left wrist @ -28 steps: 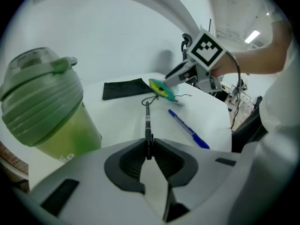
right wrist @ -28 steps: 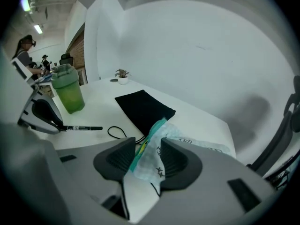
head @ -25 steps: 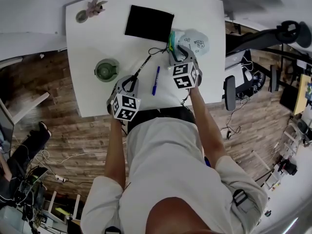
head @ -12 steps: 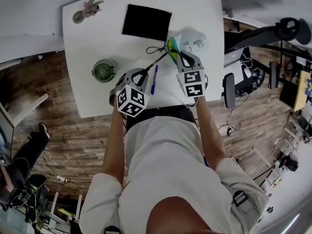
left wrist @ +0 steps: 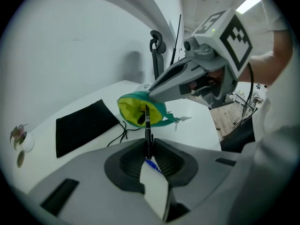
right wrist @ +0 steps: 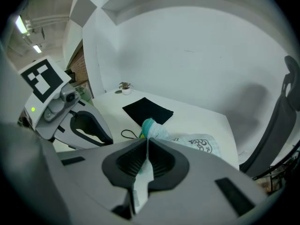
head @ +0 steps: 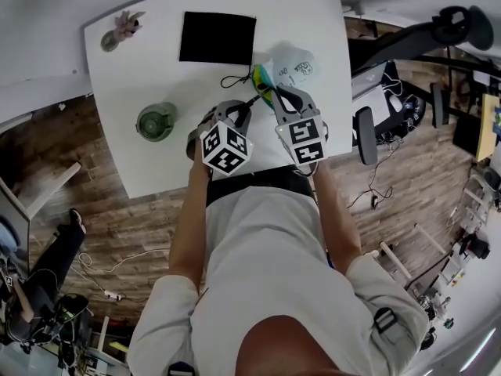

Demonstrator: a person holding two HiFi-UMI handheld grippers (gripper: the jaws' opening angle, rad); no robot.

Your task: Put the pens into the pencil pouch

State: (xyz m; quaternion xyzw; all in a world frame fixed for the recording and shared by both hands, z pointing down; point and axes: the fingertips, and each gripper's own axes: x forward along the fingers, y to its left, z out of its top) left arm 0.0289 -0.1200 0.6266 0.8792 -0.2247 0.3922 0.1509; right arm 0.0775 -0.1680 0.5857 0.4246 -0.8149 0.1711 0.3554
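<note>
Pen (left wrist: pixel 148 130) in left tongs (left wrist: pixel 149 145), tip at pouch (left wrist: pixel 130 108).

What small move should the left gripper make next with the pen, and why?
Probably slide the left gripper forward so the black pen goes deeper into the pencil pouch. Its tip is only at the yellow-lined mouth, which the right gripper holds up by the teal rim; most of the pen is outside.

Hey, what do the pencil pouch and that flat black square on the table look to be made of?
The pencil pouch: soft fabric, it seems; it sags and folds, with a matte yellow lining and teal zipper edge. The black square: probably matte cloth; it lies limp and flat, without shine.
</note>
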